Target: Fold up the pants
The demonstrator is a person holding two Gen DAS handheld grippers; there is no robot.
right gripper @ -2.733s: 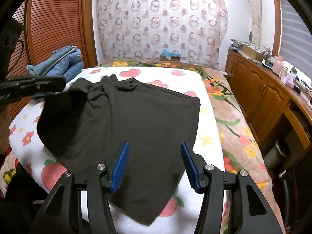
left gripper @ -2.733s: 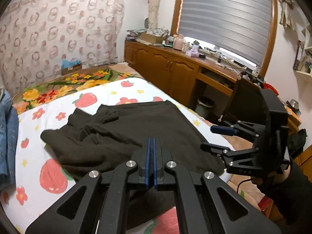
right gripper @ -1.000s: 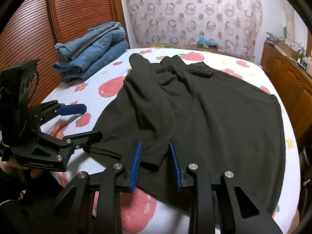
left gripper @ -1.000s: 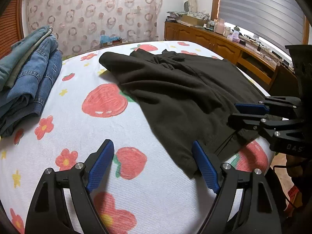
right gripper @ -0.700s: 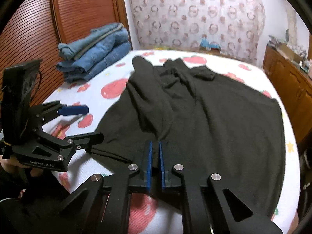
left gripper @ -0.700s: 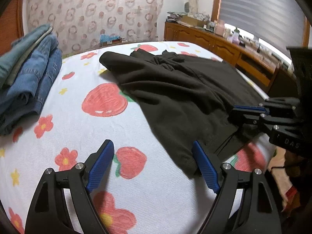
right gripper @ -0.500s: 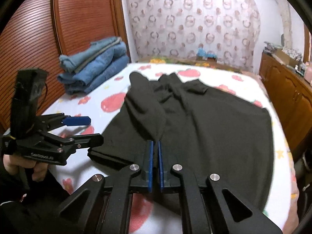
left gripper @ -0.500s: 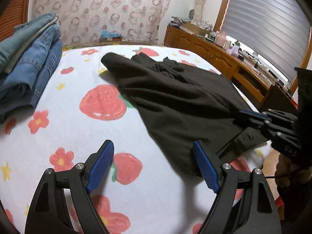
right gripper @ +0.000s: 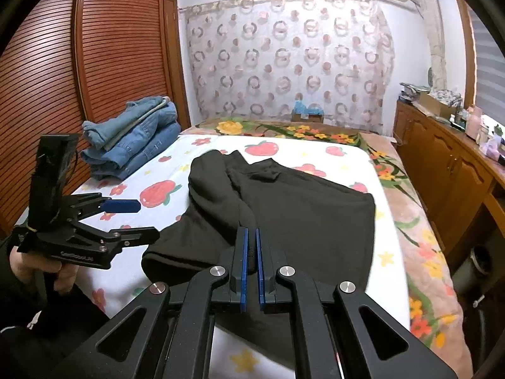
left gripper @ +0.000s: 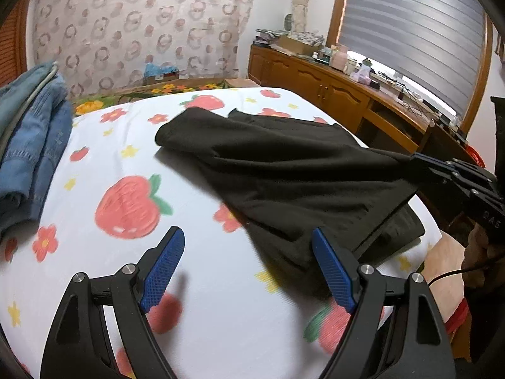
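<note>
Black pants (left gripper: 284, 170) lie spread across the strawberry-print bed (left gripper: 132, 199). In the right wrist view the pants (right gripper: 309, 208) stretch away from me toward the far curtain. My right gripper (right gripper: 251, 265) is shut on the near edge of the pants and lifts that fabric off the bed; it also shows in the left wrist view (left gripper: 419, 159) at the right. My left gripper (left gripper: 249, 268) is open and empty just above the sheet, left of the pants' near corner. It appears in the right wrist view (right gripper: 132, 221) at the left, jaws apart.
A stack of folded blue jeans (right gripper: 132, 135) sits at the bed's far left by the slatted wooden wardrobe (right gripper: 63, 63). A wooden cabinet counter (right gripper: 457, 164) runs along the right side. A patterned curtain (right gripper: 284, 57) hangs behind the bed.
My right gripper closed on the near edge of the pants and has raised and pulled it up. The left gripper stayed open and lifted slightly away from the pants.
</note>
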